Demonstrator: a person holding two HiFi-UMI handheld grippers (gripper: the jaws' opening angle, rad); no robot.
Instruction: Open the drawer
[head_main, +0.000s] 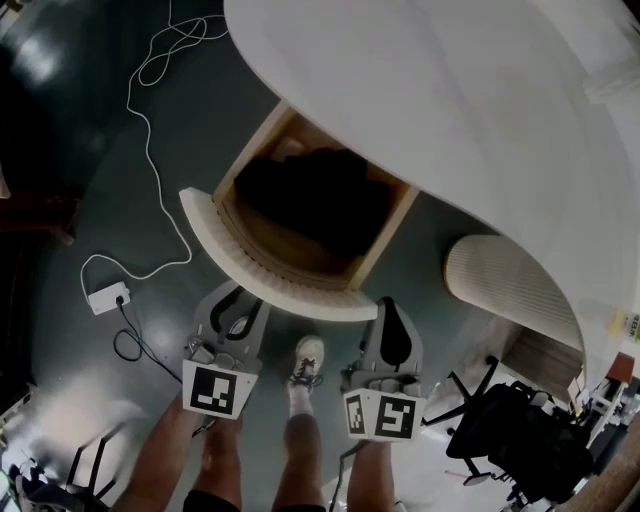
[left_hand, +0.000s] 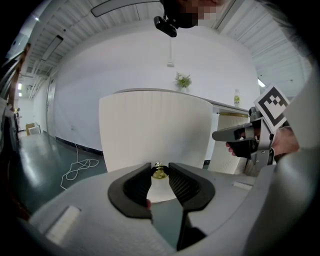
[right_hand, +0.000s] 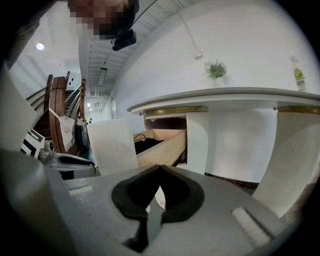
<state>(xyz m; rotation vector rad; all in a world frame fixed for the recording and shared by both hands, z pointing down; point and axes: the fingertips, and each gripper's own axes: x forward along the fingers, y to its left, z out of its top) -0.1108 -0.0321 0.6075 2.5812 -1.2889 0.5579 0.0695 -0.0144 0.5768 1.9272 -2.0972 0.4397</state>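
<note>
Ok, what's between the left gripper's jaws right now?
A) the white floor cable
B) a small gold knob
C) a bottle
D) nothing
B: the left gripper has its jaws closed on the gold knob, which sits on the white drawer front.

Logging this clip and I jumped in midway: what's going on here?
A person stands at a white round desk with a gripper in each hand. The left gripper has its fingers closed on the small brass knob of the drawer. The drawer is already pulled well out, with dark items showing inside. The right gripper is shut and empty, near the drawer front.
</note>
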